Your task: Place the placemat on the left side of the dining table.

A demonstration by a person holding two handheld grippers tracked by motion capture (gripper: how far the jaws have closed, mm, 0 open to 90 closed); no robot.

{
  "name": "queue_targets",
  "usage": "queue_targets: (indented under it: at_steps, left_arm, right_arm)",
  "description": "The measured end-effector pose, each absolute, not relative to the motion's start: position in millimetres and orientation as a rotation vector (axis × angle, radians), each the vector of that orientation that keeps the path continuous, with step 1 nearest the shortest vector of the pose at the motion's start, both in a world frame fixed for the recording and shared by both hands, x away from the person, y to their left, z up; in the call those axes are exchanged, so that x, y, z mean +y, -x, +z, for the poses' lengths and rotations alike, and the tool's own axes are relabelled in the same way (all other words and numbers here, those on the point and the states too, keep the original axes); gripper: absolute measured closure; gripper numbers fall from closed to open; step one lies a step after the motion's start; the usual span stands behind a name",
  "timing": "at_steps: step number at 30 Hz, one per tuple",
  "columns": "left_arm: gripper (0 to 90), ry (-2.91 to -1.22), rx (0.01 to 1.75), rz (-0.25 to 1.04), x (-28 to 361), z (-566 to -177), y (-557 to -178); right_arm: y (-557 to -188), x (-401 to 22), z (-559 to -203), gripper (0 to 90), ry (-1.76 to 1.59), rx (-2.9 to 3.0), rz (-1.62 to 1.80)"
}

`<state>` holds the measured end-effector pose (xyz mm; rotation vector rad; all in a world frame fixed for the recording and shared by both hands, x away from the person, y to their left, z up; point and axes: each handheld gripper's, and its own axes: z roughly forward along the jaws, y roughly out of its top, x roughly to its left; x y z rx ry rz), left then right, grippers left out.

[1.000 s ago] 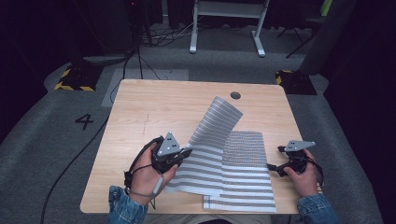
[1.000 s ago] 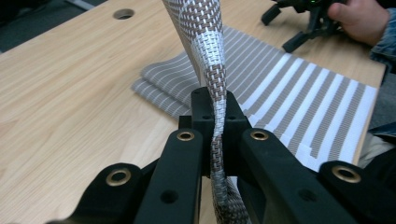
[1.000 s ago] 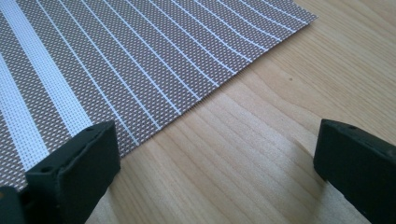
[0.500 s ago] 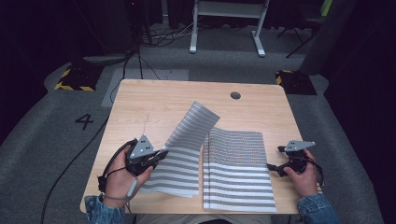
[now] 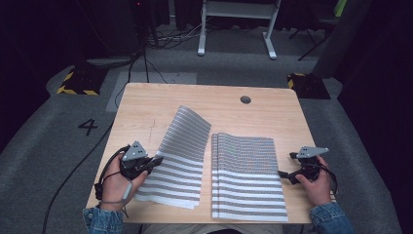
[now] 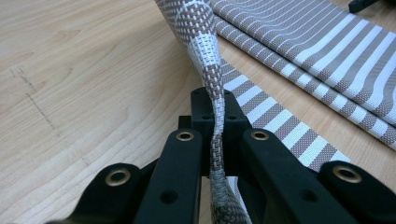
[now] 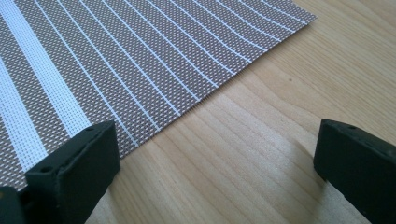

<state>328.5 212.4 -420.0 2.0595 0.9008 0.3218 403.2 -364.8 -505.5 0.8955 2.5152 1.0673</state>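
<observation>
On the pale wooden desk [image 5: 146, 105], the left claw [image 5: 157, 161] is pinching one striped placemat [image 5: 180, 156] by its left edge, likely dragging it clear of the folded stack [image 5: 246, 175]. The right claw [image 5: 284, 174] is waiting with jaws spread beside that stack's right edge.

The striped placemat [image 6: 201, 28] is a coarse woven mesh with a matt finish, the table [image 5: 146, 105] is pale, smooth-grained wood, and the left gripper [image 6: 217, 119] is matt black plastic with brass-coloured rivets.
</observation>
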Motion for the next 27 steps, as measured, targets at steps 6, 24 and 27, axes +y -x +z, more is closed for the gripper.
queue_targets:
  at_steps: [6, 24, 27]
  left_arm:
    - [85.5, -2.081, 0.888, 0.302, 202, -432, -341]
    - [29.7, -2.13, 0.913, 0.492, 152, -427, -333]
    - [29.5, -2.205, 0.827, 0.369, 126, -437, -329]
  right_arm:
    - [-403, -365, -505, 0.5, -0.896, 2.514, 1.067]
    - [-403, -365, -505, 0.5, -0.897, 2.515, 1.067]
    - [-403, -365, -505, 0.5, -0.897, 2.514, 1.067]
